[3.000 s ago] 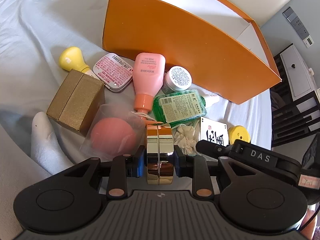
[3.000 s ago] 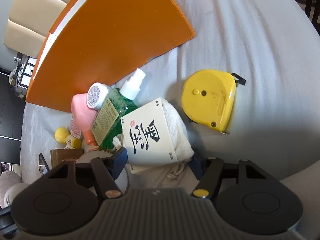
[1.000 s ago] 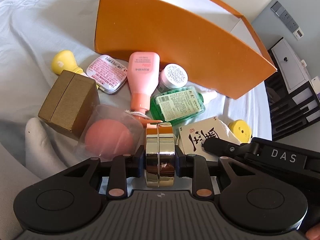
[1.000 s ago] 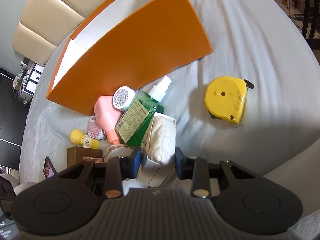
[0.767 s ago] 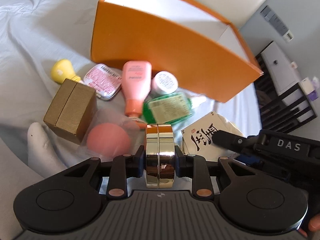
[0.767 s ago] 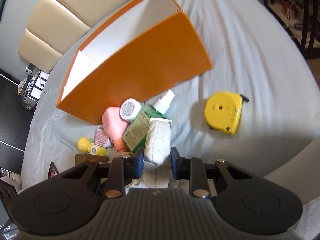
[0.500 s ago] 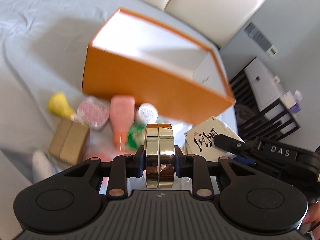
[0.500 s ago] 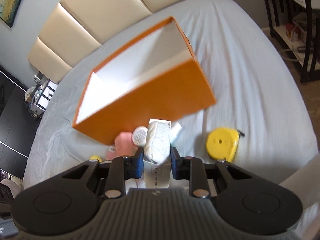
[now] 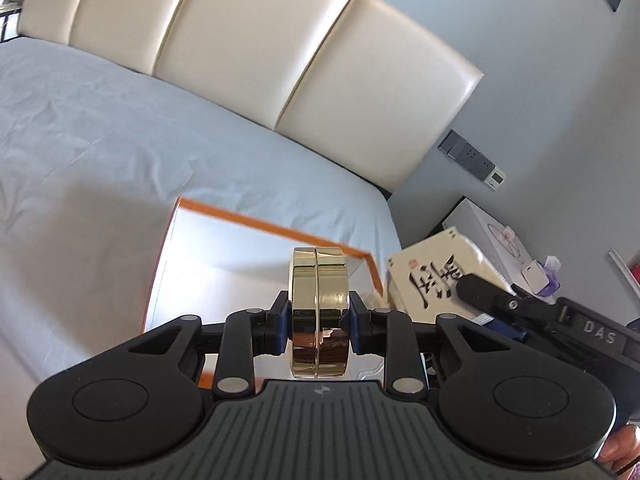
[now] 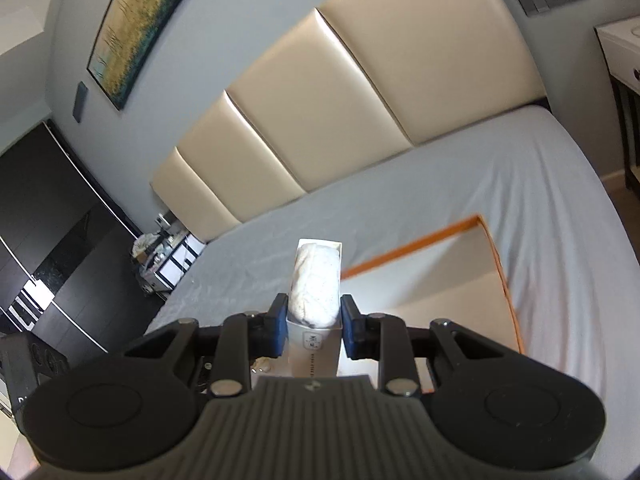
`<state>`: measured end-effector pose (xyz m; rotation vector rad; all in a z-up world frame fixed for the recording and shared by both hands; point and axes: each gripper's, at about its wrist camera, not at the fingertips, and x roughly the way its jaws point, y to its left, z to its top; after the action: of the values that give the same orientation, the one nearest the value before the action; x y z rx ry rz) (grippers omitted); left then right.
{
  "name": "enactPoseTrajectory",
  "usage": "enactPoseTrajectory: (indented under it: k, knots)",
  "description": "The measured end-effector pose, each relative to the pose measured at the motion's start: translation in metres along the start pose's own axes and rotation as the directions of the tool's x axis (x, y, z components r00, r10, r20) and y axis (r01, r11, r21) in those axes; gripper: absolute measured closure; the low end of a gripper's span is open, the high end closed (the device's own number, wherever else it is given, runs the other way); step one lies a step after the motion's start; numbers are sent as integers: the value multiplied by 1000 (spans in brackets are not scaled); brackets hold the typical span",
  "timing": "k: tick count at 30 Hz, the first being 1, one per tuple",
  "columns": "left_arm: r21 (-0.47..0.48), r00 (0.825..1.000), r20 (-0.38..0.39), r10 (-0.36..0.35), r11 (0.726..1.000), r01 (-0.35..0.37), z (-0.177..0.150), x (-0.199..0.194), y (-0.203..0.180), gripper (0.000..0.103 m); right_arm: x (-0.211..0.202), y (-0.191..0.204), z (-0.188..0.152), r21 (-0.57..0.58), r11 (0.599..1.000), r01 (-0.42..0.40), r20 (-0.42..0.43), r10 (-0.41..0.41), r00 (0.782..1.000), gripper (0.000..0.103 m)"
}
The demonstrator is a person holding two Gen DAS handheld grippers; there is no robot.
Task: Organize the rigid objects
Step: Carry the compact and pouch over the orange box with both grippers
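My left gripper is shut on a shiny gold round case, held on edge above the open orange box with its white inside. My right gripper is shut on a white carton with a rolled white cloth in it, also over the orange box. In the left wrist view the same carton, with black calligraphy, shows at the right, held by the other gripper. The smaller objects on the bed are out of sight.
The orange box lies on a grey bed sheet in front of a cream padded headboard. A white bedside cabinet stands at the right; dark furniture stands at the left in the right wrist view.
Both grippers have risen with their loads and tilted up. The pile of bottles and boxes has dropped out of view; the orange box's open top now lies below them.
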<state>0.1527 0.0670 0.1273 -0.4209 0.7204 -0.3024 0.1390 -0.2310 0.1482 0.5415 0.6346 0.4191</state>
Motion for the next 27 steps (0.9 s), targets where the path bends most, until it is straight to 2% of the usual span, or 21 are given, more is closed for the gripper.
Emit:
enactPoseTrajectory:
  k: [2, 4, 7, 11, 16, 24, 27]
  knots:
    - [-13, 998, -63, -7, 1000, 7, 8, 27, 9, 72, 12, 1, 9, -4, 1000, 12, 24, -11, 1000, 77]
    - [2, 988, -152, 36, 999, -36, 7, 63, 18, 72, 28, -6, 12, 20, 999, 27, 20, -27, 999, 77]
    - [-6, 960, -264, 94, 995, -99, -4, 110, 37, 72, 60, -24, 7, 59, 996, 61, -39, -59, 998, 77]
    - [-21, 924, -373, 91, 994, -106, -20, 143, 54, 72, 90, -48, -13, 40, 985, 169, -117, -163, 980, 77]
    - [43, 889, -433, 151, 988, -147, -25, 169, 52, 72, 119, -77, -33, 88, 971, 220, -214, -197, 957, 77]
    - [145, 835, -494, 242, 970, -195, -37, 193, 48, 72, 127, -84, -46, 84, 969, 234, -239, -209, 948, 77]
    - [182, 831, -482, 278, 959, -215, -38, 192, 47, 72, 129, -85, -47, 83, 966, 243, -244, -217, 945, 77]
